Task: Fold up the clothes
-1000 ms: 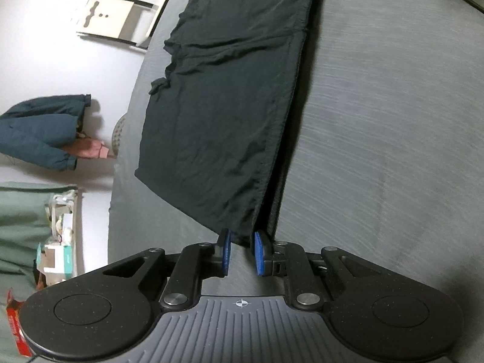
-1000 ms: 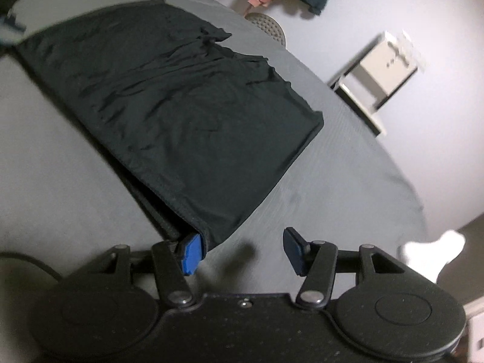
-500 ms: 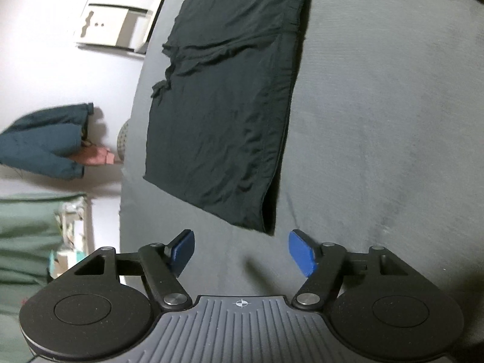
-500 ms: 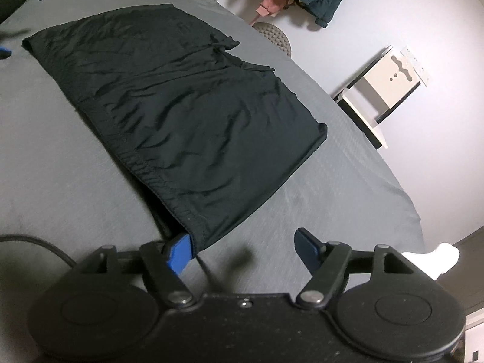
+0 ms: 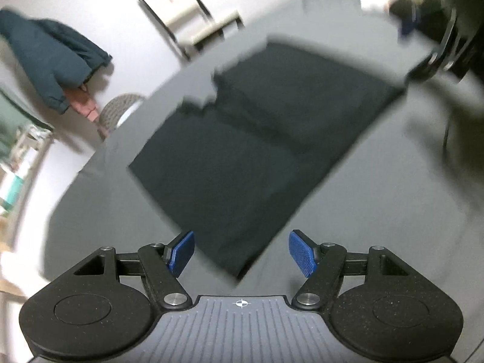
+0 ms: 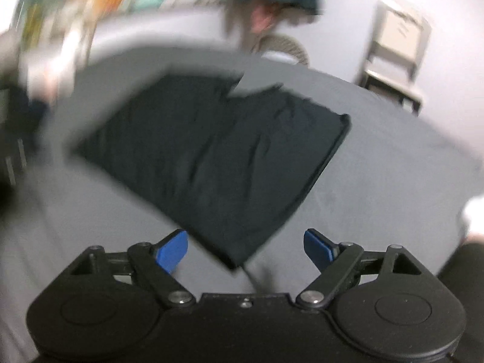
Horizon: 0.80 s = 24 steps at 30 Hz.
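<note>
A pair of black shorts [image 5: 257,142] lies flat, folded in half, on the grey bed cover [image 5: 378,211]. In the left wrist view my left gripper [image 5: 242,254] stands open just short of the shorts' near corner, holding nothing. In the right wrist view the same shorts [image 6: 217,157] point a corner toward my right gripper [image 6: 246,248], which is open and empty too. The right gripper's black body [image 5: 453,45] shows blurred at the far right of the left wrist view. Both views are smeared by motion.
A white chair [image 5: 187,21] stands by the wall beyond the bed, with a round woven stool [image 5: 121,112] beside it. A dark teal jacket [image 5: 51,57] hangs on the wall. A foot in a white sock [image 6: 475,211] shows at the right edge.
The left gripper let go of the shorts' corner and opened. Both grippers drew back from the shorts and swung round, so each now faces a corner of the garment.
</note>
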Motion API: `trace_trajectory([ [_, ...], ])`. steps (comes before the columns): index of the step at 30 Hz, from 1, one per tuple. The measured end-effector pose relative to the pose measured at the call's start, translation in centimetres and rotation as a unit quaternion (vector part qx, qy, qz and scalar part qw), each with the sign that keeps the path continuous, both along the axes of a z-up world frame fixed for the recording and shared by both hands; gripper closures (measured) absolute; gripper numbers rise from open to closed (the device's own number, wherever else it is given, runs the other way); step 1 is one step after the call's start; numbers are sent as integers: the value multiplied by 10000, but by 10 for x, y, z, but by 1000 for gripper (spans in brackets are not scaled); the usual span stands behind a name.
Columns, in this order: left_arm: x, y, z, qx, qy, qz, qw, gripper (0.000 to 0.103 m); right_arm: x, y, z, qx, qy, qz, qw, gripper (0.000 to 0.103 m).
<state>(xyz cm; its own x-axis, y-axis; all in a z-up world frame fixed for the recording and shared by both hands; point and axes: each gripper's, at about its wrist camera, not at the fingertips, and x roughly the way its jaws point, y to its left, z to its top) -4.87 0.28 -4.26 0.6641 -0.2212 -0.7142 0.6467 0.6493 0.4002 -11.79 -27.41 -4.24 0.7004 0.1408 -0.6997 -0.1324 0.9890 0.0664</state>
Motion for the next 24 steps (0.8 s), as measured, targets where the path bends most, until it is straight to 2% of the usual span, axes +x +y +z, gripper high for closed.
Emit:
trace_trajectory([
  [2,2,-9,7,-651,79,-121,9978,33,12,-40,6,1093,-176,-492,9926,31],
  [4,3,-25,7,-1276,123,-440,9908,33,32,-83,0,2110,-225,-992,9722,51],
  [5,3,-36,4,-1460,139,-681,9868,33,46,-104,-7,2582,-252,-1272,9574,55],
  [8,5,-71,-9,-1841,230,-1247,9747,33,88,-149,-31,3431,-365,-1838,9204,57],
  [11,21,-95,-25,-2246,638,-1357,9628,33,133,-176,-57,4032,-432,-2102,8896,62],
  [13,33,-103,-36,-2520,912,-1276,9549,33,162,-185,-73,4077,-381,-2233,8846,69],
  [15,41,-104,-45,-2752,1043,-1225,9478,33,192,-192,-87,4025,-254,-2299,8857,69],
  [18,39,-108,-59,-2760,776,-1316,9489,33,227,-197,-103,3851,-19,-2206,8961,69],
  [20,33,-122,-70,-2364,355,-1506,9593,33,243,-198,-110,3729,94,-2058,9047,70],
  [21,28,-131,-76,-2027,173,-1653,9650,33,248,-199,-113,3675,132,-1971,9088,70],
  [23,19,-147,-85,-1466,-59,-1903,9707,34,251,-202,-115,3689,118,-1790,9120,71],
  [24,15,-153,-90,-1318,-57,-2000,9709,34,251,-204,-116,3749,134,-1739,9105,71],
])
